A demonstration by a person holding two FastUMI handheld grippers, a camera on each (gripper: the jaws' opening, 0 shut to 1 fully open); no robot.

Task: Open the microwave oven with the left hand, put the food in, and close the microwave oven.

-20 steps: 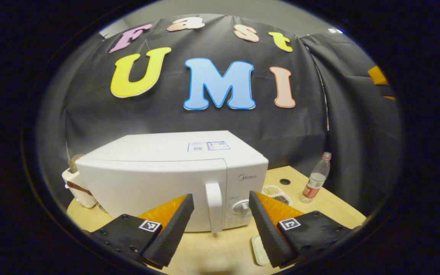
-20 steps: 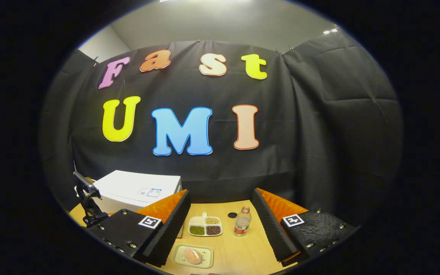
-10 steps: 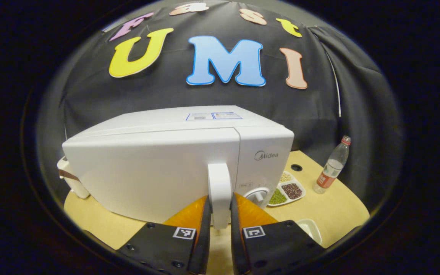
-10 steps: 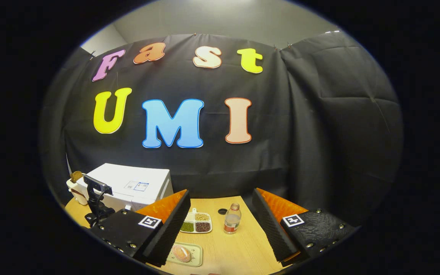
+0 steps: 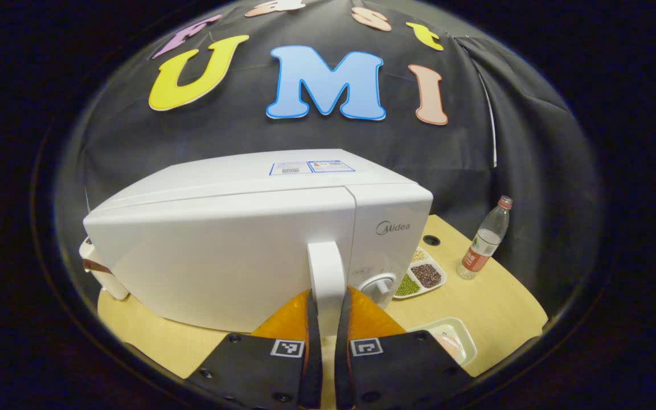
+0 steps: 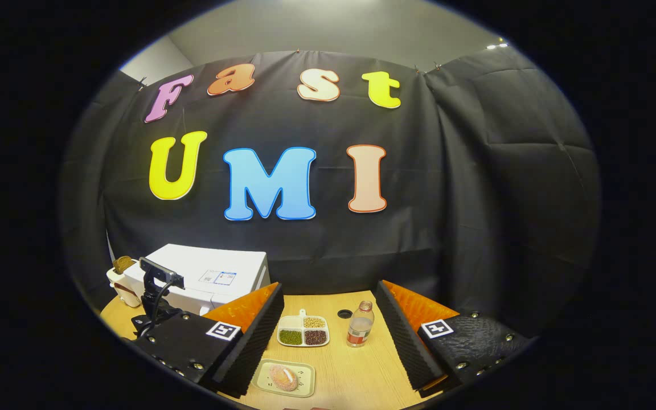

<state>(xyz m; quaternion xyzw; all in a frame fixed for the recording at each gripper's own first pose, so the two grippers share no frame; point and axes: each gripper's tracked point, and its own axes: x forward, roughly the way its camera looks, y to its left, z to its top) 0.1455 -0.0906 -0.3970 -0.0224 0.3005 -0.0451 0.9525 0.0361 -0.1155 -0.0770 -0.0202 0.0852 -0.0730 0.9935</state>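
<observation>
Still shut, white microwave oven (image 5: 237,245).

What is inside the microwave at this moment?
Cannot tell: the microwave door is closed, hiding the cavity. The left gripper clamps the door handle; the food tray sits outside on the table.

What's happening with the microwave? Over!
Left hand-held gripper shut on white microwave door handle. Right hand-held gripper open, empty. Door closed. Bread on tray waiting.
</observation>
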